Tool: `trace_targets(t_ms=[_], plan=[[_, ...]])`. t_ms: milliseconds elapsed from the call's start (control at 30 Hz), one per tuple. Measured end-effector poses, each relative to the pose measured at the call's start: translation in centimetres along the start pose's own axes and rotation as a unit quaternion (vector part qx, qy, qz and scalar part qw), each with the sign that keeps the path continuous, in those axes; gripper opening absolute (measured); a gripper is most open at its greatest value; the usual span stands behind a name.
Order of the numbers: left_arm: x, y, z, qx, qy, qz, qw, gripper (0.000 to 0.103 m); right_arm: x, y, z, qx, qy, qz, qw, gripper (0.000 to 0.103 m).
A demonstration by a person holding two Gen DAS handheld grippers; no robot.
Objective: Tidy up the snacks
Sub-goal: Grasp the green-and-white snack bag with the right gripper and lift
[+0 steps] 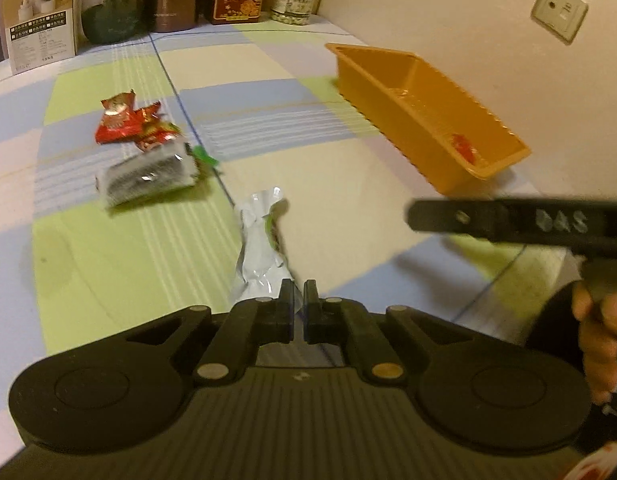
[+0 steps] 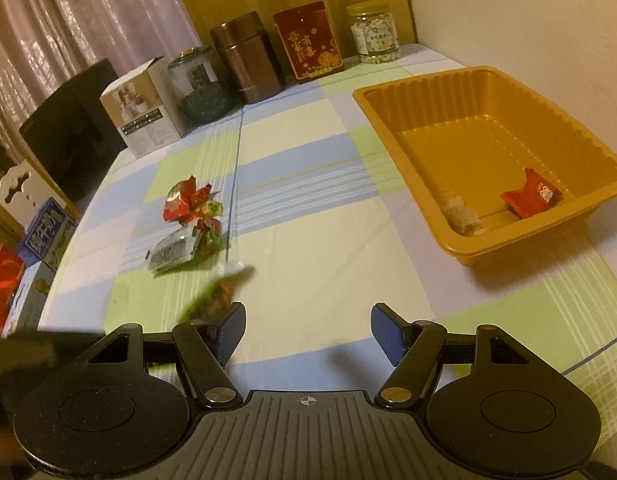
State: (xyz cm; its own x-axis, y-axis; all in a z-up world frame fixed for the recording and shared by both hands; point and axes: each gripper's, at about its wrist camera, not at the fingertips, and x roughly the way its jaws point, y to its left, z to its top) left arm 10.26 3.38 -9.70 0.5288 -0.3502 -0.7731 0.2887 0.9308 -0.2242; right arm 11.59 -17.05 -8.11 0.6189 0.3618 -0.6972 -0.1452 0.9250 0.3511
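Our left gripper (image 1: 298,300) is clenched on one silver snack packet (image 1: 258,240), lifted so it can go to the orange tray (image 2: 392,120) at two o'clock. Our right gripper (image 2: 306,332) hangs released, jaws wide, gripping nothing. Farther out at eleven o'clock, a loose pile (image 1: 144,148) of about four snacks waits on the checked tablecloth (image 1: 328,184). We count two snacks already in the tray, one red (image 2: 530,198).

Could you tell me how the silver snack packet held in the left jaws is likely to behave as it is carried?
The silver snack packet looks crinkled and thin, so probably floppy and light. It is pinched at one end only by the left gripper, so it may swing. The shiny film could slip.
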Motion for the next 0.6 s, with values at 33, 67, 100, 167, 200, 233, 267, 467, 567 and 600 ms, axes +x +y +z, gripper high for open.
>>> trace_targets(t_ms=[33, 67, 100, 167, 200, 233, 267, 467, 567, 600], plan=[[-0.1, -0.2, -0.2, -0.001, 0.003, -0.002, 1.0, 0.005, 0.0, 0.0, 0.1, 0.001, 0.0, 0.002, 1.0, 0.07], [-0.3, -0.3, -0.3, -0.002, 0.004, -0.002, 1.0, 0.008, 0.1, 0.1, 0.1, 0.001, 0.001, 0.003, 1.0, 0.07], [-0.6, -0.3, -0.4, -0.004, 0.004, -0.001, 1.0, 0.009, 0.1, 0.2, 0.1, 0.001, 0.001, 0.004, 1.0, 0.07], [-1.4, 0.0, -0.6, -0.009, 0.001, 0.008, 0.9999, 0.012, 0.2, 0.4, 0.0, 0.002, 0.005, 0.008, 1.0, 0.07], [-1.8, 0.3, -0.6, -0.011, -0.001, 0.016, 0.9998, 0.014, 0.4, 0.6, -0.1, 0.002, 0.007, 0.011, 1.0, 0.07], [-2.3, 0.7, -0.5, -0.013, -0.004, 0.028, 0.9995, 0.017, 0.6, 0.8, -0.2, 0.001, 0.009, 0.014, 1.0, 0.07], [-2.7, 1.1, -0.5, -0.015, -0.007, 0.037, 0.9992, 0.018, 0.8, 1.1, -0.3, 0.0, 0.011, 0.017, 1.0, 0.07], [-4.4, 5.0, 0.4, -0.05, -0.026, 0.097, 0.9936, 0.021, 2.7, 3.6, -0.9, -0.016, 0.025, 0.039, 0.999, 0.07], [-5.1, 6.9, 0.6, -0.07, -0.037, 0.111, 0.9907, 0.021, 3.9, 5.3, -1.1, -0.029, 0.03, 0.046, 0.998, 0.069], [-5.3, 7.3, 0.7, -0.074, -0.04, 0.114, 0.9899, 0.021, 4.3, 5.8, -1.2, -0.033, 0.032, 0.047, 0.998, 0.066]])
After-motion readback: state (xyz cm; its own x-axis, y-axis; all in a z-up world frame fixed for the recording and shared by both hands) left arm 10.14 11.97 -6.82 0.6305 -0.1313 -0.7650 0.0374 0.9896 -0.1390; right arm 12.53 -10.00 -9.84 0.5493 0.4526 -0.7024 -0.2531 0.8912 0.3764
